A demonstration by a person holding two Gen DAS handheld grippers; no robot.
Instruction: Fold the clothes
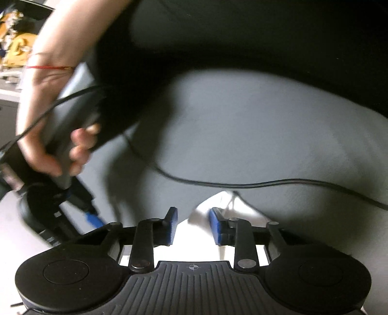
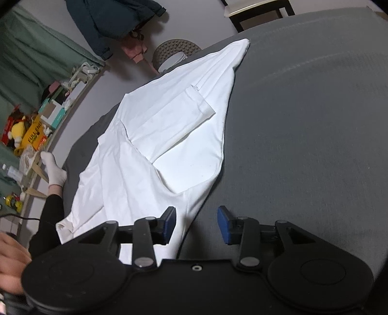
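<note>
A white garment (image 2: 169, 135) lies spread on the grey bed cover (image 2: 303, 145), with a sleeve folded over its middle and one corner stretched toward the far edge. My right gripper (image 2: 197, 224) is open just above the garment's near hem, left pad over the cloth and right pad over bare cover. My left gripper (image 1: 194, 226) is also open, with a corner of the white garment (image 1: 201, 240) lying under the gap between its blue pads. A bare hand (image 1: 48, 135) at the left of the left wrist view holds the other gripper's grey handle, blurred.
A black cable (image 1: 266, 184) runs across the grey cover. A person's white-socked foot (image 2: 54, 169) and black trouser leg rest at the bed's left edge. Beyond are a cluttered shelf (image 2: 48, 114), a green curtain, a hanging dark jacket (image 2: 109, 21), a round stool (image 2: 174, 53) and a chair.
</note>
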